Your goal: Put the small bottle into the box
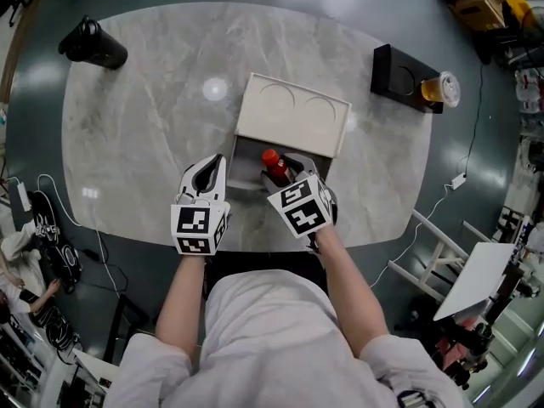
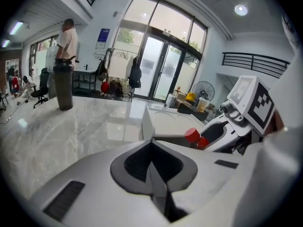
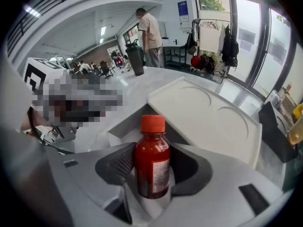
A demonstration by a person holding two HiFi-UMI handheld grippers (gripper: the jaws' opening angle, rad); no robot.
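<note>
A small red bottle point(image 3: 152, 161) with an orange-red cap stands upright between the jaws of my right gripper point(image 3: 151, 174), which is shut on it. In the head view the small bottle point(image 1: 272, 165) hangs over the open near part of the pale box point(image 1: 293, 117), held by the right gripper point(image 1: 289, 177). The box's lid point(image 3: 208, 117) covers its far part. My left gripper point(image 1: 210, 177) sits just left of the box, jaws shut and empty. From the left gripper view point(image 2: 154, 174) the bottle's cap point(image 2: 192, 135) shows to the right.
A dark tumbler point(image 1: 93, 45) stands at the table's far left. A black tray point(image 1: 399, 75) with a capped drink cup point(image 1: 439, 89) sits at the far right. The marble table point(image 1: 153, 134) has a rounded edge. A person point(image 2: 66, 39) stands beyond the table.
</note>
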